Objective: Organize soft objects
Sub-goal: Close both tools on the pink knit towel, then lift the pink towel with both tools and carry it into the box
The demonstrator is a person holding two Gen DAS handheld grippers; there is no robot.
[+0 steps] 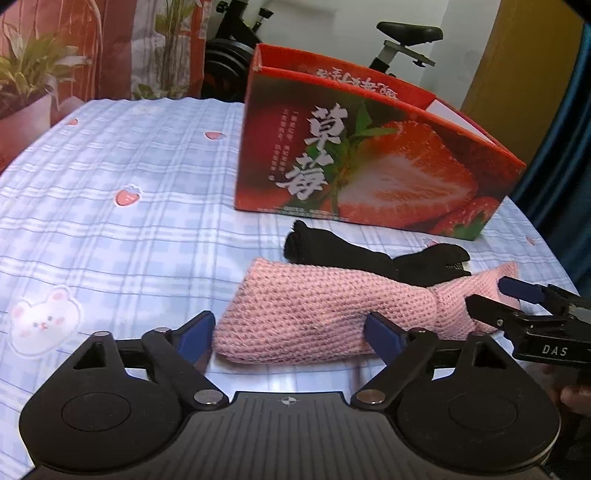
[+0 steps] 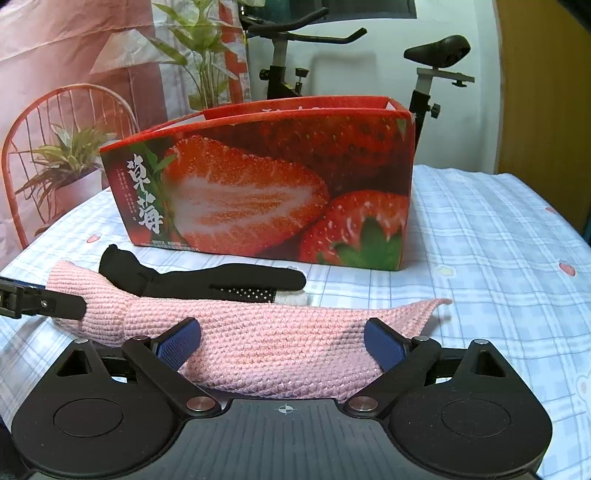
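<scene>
On a blue checked bedsheet (image 2: pixel 498 236), a pink knitted scarf (image 2: pixel 258 343) lies before the strawberry box (image 2: pixel 280 184), with an exercise bike (image 2: pixel 436 55) behind, both the left gripper (image 1: pixel 291 332) and the right gripper (image 2: pixel 282 341) wide, straddling it.

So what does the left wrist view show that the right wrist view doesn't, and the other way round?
Only the left wrist view shows the bear patch on the checked sheet and the inside of the strawberry box.

Only the right wrist view shows the red wire chair, the exercise bike's handlebars and the dotted white strip on the black glove.

Both show the pink knitted scarf lying before the box, with the open left gripper and right gripper straddling it.
</scene>
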